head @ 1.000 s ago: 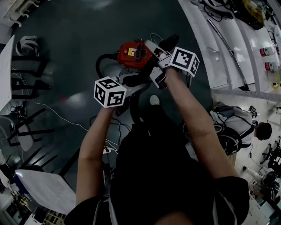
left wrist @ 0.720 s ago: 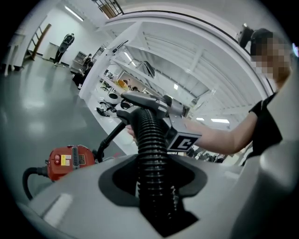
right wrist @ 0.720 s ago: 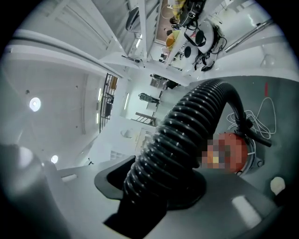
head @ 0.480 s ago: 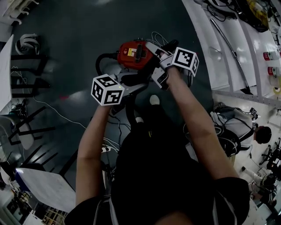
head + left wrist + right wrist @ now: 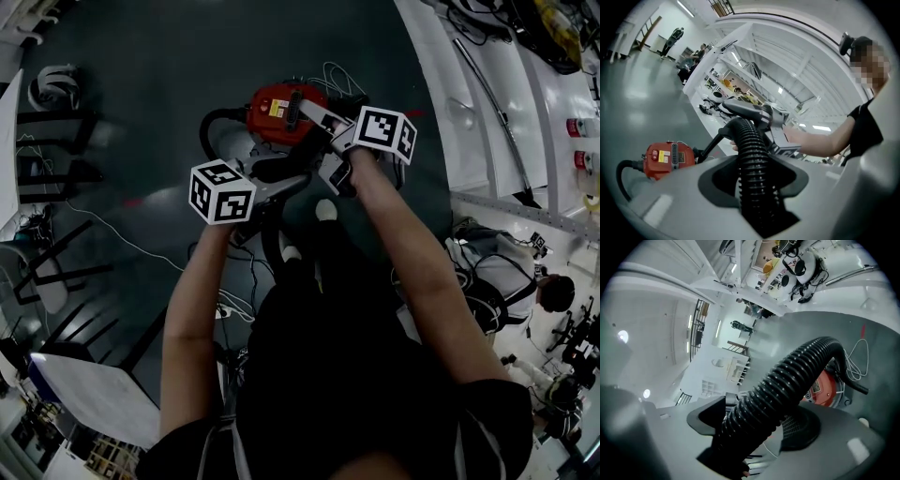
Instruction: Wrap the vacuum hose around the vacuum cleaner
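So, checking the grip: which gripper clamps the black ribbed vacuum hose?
The left gripper: its jaws press on the black ribbed hose. The right gripper's jaws have just been opening, loose around it.

Red vacuum cleaner [image 5: 265,120], yellow label [image 5: 662,156]; black ribbed hose [image 5: 752,159]; white cubes [image 5: 221,192] with black square markers.

Head view overhead; gripper views close-up; all share vacuum cleaner [image 5: 281,111].

print on vacuum cleaner [image 5: 665,159] too small to read, hose [image 5: 752,159] ends hidden
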Demonstrator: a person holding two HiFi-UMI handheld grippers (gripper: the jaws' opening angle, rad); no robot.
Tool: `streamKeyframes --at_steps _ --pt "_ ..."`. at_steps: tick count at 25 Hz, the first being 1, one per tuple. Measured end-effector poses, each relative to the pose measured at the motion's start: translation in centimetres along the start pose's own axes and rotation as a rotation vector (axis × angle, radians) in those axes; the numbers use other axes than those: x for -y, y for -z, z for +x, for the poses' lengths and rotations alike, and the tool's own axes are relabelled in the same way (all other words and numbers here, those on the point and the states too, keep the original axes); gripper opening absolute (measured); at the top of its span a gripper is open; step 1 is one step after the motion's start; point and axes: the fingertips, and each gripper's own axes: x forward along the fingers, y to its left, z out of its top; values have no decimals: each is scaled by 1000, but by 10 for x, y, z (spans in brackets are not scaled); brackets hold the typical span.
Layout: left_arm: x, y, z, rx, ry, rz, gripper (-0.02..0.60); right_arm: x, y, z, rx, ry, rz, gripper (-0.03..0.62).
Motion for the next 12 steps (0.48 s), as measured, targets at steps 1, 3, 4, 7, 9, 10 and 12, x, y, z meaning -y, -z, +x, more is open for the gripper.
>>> streamKeyframes --at_steps 1,3,4,7,9,10,12 --pt "-2 1 0 -6 -3 4 184 3 1 0 -7 2 9 337" --pt "-4 0 1 -21 -12 20 184 9 2 -1 -18 9 23 337" --pt "-5 0 1 -32 -17 29 184 12 2 -3 -24 16 28 341" --pt "-8 -2 4 -73 -33 62 184 21 2 -10 -32 53 50 347" --pt "-11 -4 7 -104 -54 98 183 27 -1 -15 -17 73 78 347" --pt "-13 -6 8 -115 -67 114 181 30 -3 -16 -3 78 103 347" --pt "-23 -13 7 -104 -100 106 183 35 -9 -19 33 83 154 345"
